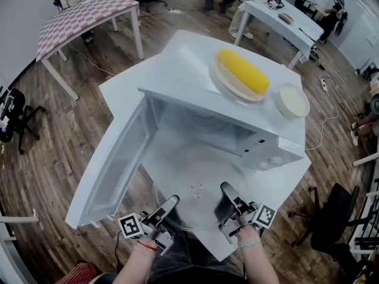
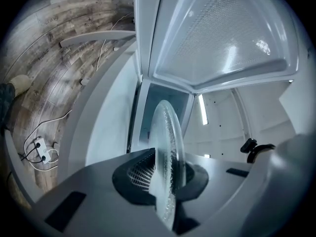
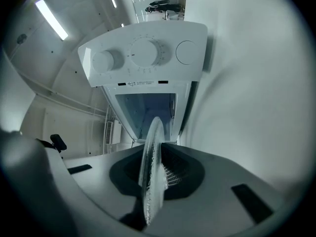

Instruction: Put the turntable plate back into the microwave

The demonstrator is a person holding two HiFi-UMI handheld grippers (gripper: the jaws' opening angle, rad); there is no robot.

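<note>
Clamped on opposite rims by my left hand-held gripper (image 2: 165,174) and right hand-held gripper (image 3: 153,177), the plate (image 2: 167,132) hangs roughly level just before the open microwave (image 1: 237,123), not yet inside. It is clear glass, so I judge it stiff, heavy, slick and breakable, and rim grips suit it. Both wrists sit low, jaws pointing at the cavity.

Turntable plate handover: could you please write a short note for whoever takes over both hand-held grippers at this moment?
The left hand-held gripper is shut on the turntable plate at its left rim.
The right hand-held gripper is shut on the opposite rim.
The plate is held roughly level in front of the microwave, whose door is swung open to the left.
Done: door open, plate gripped on both sides.
Left: slide it into the cavity, seat it, release.
</note>
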